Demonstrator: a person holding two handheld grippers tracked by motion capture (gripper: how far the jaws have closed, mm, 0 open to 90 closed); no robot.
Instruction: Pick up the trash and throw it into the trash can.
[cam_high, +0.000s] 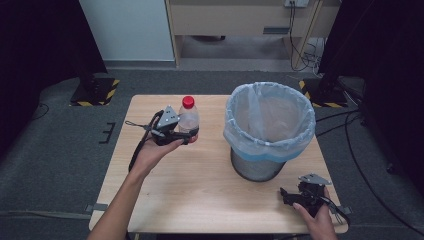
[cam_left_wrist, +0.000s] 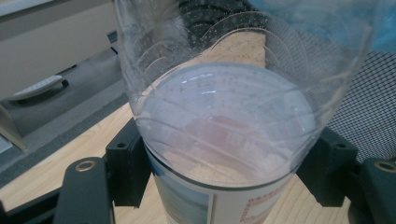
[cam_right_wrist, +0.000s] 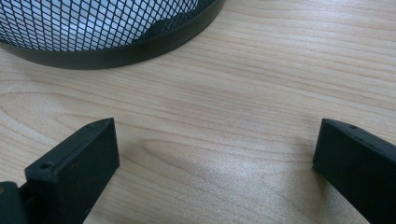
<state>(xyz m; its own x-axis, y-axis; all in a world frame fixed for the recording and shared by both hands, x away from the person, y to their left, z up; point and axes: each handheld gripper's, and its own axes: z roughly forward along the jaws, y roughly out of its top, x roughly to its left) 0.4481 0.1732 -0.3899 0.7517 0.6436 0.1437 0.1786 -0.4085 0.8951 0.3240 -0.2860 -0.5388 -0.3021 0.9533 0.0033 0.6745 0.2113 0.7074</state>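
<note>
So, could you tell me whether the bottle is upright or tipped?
Upright: the bottle stands with its red cap on top, clamped low between the left gripper jaws.

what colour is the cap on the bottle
Red. The cap tops the clear bottle, seen best in the high view.

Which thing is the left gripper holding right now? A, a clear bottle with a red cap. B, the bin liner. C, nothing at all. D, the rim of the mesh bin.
A: the left gripper is shut on the bottle, its jaws pressing both sides of the clear body in the left gripper view, apart from the bin.
</note>
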